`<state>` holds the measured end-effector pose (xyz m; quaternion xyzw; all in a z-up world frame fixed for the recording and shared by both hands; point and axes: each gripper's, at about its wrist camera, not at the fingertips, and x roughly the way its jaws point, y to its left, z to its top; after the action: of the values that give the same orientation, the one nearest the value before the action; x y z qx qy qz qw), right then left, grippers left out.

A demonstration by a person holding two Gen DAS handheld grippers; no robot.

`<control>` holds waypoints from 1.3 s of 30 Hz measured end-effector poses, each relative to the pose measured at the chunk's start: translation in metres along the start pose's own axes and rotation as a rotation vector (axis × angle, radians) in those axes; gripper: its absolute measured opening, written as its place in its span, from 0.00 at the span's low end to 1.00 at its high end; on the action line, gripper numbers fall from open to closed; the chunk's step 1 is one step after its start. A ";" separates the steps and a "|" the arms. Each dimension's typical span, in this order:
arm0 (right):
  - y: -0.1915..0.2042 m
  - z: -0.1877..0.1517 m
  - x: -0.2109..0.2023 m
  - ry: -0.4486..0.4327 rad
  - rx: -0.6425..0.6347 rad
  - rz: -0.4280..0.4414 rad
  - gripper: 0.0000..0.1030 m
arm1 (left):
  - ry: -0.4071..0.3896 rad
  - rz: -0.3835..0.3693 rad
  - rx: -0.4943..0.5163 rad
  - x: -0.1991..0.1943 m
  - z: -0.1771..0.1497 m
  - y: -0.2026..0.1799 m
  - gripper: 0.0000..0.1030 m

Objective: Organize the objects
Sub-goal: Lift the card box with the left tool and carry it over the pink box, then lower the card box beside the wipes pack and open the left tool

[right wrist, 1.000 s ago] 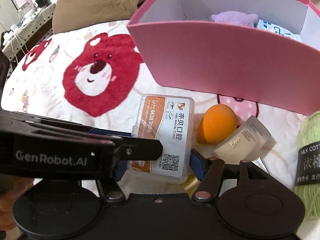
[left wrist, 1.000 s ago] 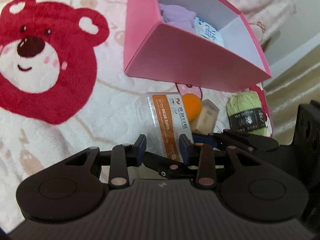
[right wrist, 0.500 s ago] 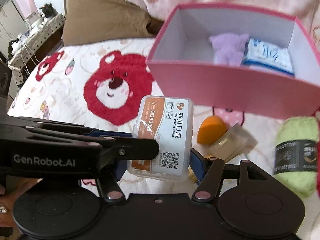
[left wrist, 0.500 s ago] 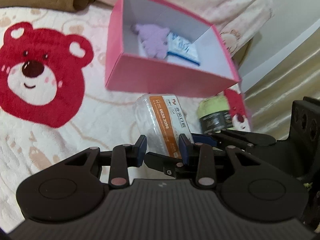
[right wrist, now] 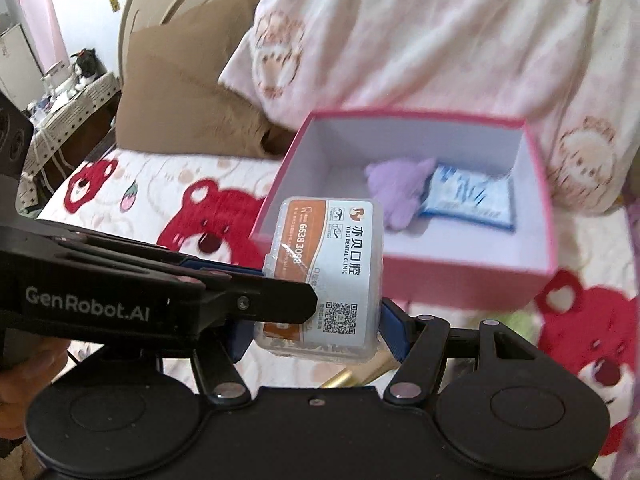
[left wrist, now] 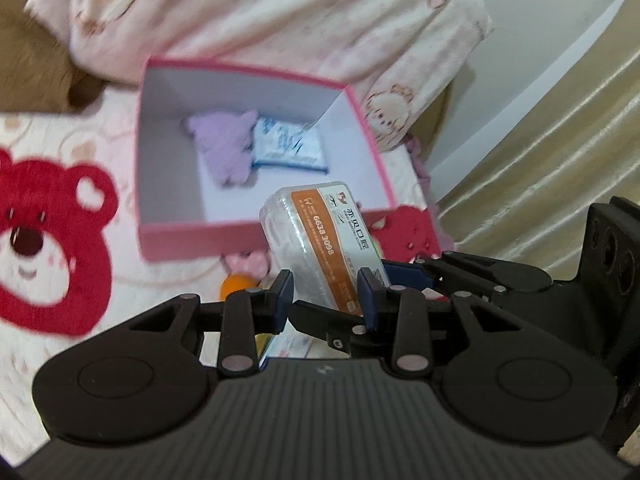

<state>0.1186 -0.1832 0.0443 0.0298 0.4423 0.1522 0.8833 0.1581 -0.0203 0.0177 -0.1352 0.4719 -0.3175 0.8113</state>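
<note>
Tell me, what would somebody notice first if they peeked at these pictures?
Probably the clear plastic box with the orange dental-clinic label, lifted off the bed and pinched by both the left gripper and the right gripper. Right behind it sits the open pink box with a purple plush toy and a blue-and-white packet inside. Big red bear faces cover the blanket underneath.
</note>
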 end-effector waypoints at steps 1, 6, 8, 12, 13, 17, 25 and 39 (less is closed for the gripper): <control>-0.003 0.005 -0.003 -0.007 -0.003 -0.008 0.67 | -0.005 -0.003 0.004 0.000 0.006 -0.004 0.32; -0.022 0.033 -0.010 -0.038 -0.005 -0.052 0.66 | -0.024 -0.026 0.007 0.011 0.040 -0.016 0.32; -0.029 0.042 -0.009 -0.048 -0.005 -0.057 0.66 | -0.027 -0.035 0.002 0.017 0.054 -0.017 0.32; -0.045 0.058 0.000 -0.064 0.004 -0.080 0.66 | -0.022 -0.054 -0.014 0.035 0.078 -0.012 0.32; -0.051 0.062 0.004 -0.059 0.008 -0.084 0.66 | -0.014 -0.057 -0.023 0.041 0.084 -0.009 0.32; -0.071 0.071 0.031 0.002 0.042 -0.103 0.66 | 0.031 -0.059 -0.073 0.076 0.097 0.005 0.32; -0.100 0.071 0.112 0.148 0.072 -0.139 0.66 | 0.138 -0.053 -0.214 0.152 0.103 0.053 0.32; -0.105 0.057 0.173 0.295 -0.032 -0.224 0.65 | 0.232 -0.007 -0.292 0.215 0.098 0.075 0.33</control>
<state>0.2863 -0.2273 -0.0740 -0.0563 0.5653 0.0627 0.8206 0.3467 -0.1089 -0.1163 -0.2159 0.6028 -0.2618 0.7221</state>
